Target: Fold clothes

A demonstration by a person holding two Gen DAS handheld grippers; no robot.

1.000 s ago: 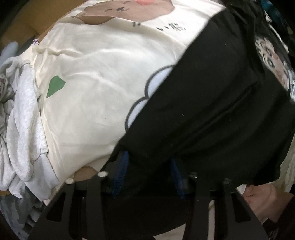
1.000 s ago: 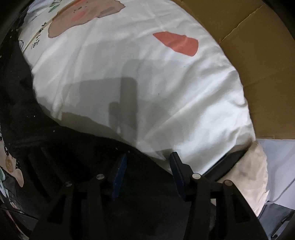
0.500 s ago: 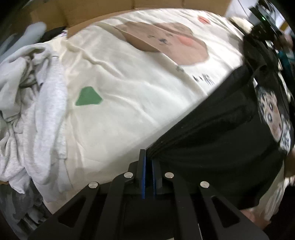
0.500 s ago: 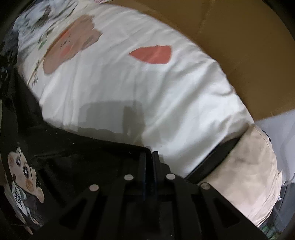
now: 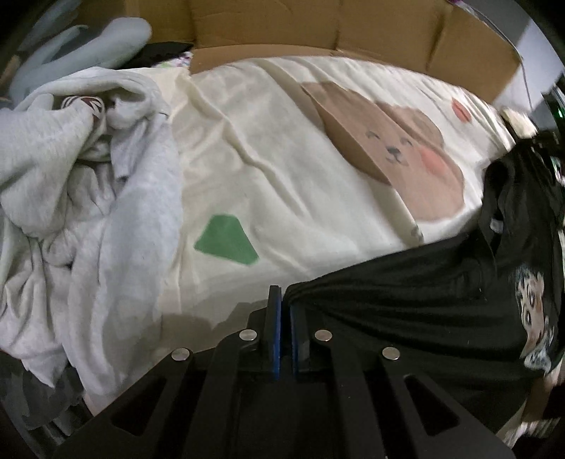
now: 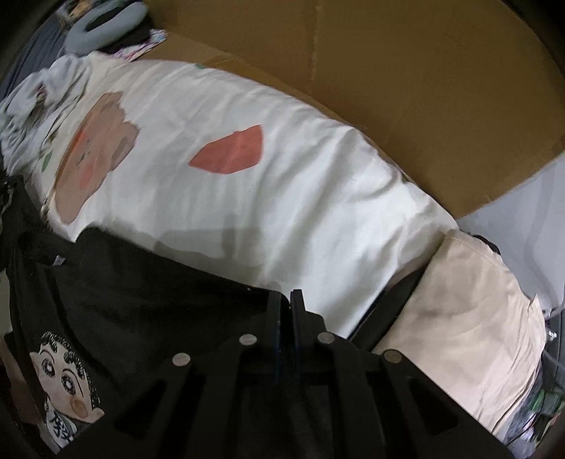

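The black T-shirt [image 5: 406, 303] hangs stretched between us over the cream bedcover [image 5: 300, 183]; our left gripper [image 5: 282, 314] pinches one corner, our right gripper [image 6: 286, 310] seemingly the other, both clamped tight.

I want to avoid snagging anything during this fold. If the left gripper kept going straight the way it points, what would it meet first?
Most likely the cream bedcover just ahead of the left gripper, which is shut on the black T-shirt; farther on stands the cardboard wall. Depth is uncertain.
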